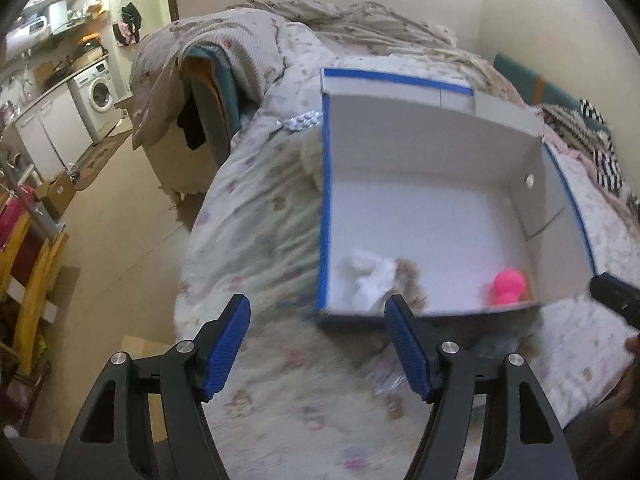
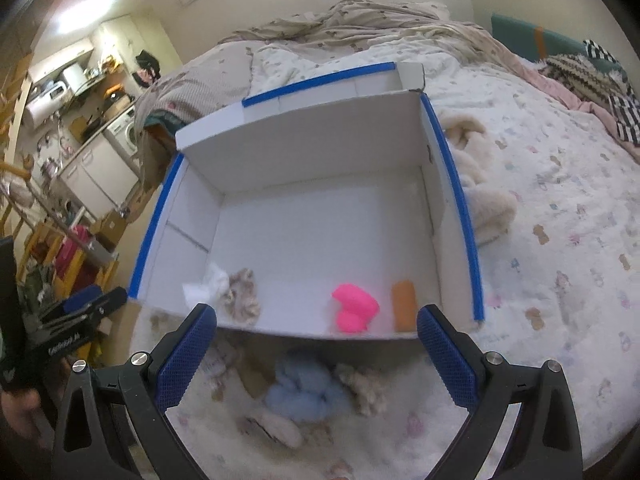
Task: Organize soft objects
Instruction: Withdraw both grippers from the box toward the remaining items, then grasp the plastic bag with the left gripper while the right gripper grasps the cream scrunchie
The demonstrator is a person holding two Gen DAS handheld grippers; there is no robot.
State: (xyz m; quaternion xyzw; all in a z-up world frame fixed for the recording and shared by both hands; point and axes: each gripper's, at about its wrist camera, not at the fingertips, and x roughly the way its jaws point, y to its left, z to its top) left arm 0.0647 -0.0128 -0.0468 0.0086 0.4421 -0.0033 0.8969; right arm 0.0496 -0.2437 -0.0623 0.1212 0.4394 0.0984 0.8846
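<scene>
A white cardboard box with blue-taped rims [image 2: 464, 200] [image 1: 325, 200] lies open on the bed. Inside it lie a white cloth [image 2: 208, 284] [image 1: 370, 276], a beige scrunchie [image 2: 242, 294], a pink soft toy [image 2: 354, 306] [image 1: 508, 286] and an orange sponge [image 2: 403, 306]. Before the box, on the bedspread, lie a light-blue fluffy toy [image 2: 300, 392], a beige fluffy piece [image 2: 366, 390] and a flat beige item [image 2: 276, 426]. My right gripper [image 2: 316, 334] is open and empty above these. My left gripper [image 1: 318, 330] is open and empty, left of the box's near corner.
A cream fluffy blanket [image 2: 480, 200] lies right of the box. A blister pack of pills [image 1: 302, 121] lies on the bed behind the box. Crumpled quilts [image 1: 360, 24] fill the far bed. The floor [image 1: 112, 240], yellow chairs [image 1: 32, 272] and a washing machine [image 1: 98, 94] are on the left.
</scene>
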